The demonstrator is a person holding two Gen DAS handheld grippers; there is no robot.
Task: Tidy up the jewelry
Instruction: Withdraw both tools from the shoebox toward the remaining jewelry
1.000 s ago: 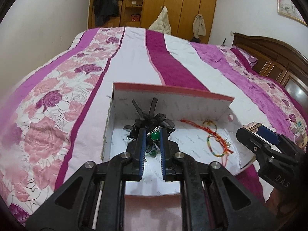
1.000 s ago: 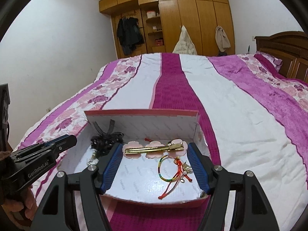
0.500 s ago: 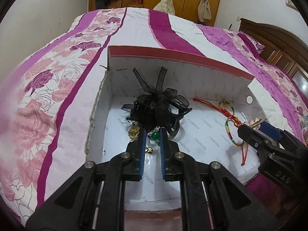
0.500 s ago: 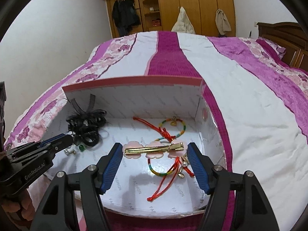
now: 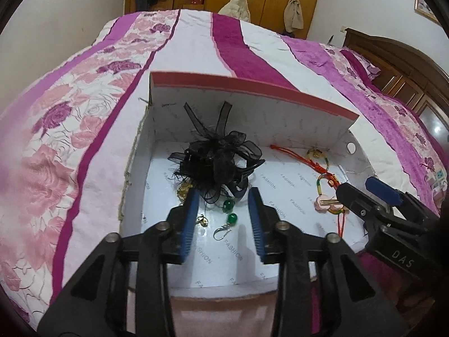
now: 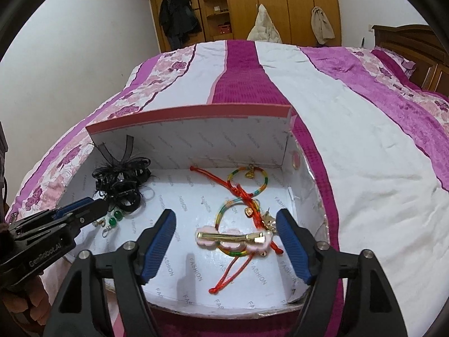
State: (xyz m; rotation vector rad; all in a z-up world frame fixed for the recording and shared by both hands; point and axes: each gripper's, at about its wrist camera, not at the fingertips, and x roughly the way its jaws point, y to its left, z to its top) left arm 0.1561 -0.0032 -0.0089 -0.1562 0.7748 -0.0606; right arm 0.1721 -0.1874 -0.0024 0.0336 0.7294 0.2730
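Half-hidden gold trinket (image 5: 183,192), black bow (image 5: 216,163) overlapping

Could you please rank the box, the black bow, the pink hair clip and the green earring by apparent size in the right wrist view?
1. box
2. black bow
3. pink hair clip, though it lies nearer the camera
4. green earring

Inside the box (image 6: 196,118), the middle of the floor is bare and gives free room. The black hair bow (image 5: 216,163) fills the left back corner, the bracelets (image 6: 247,185) the right side. The tall back wall blocks that edge; the front edge is low.
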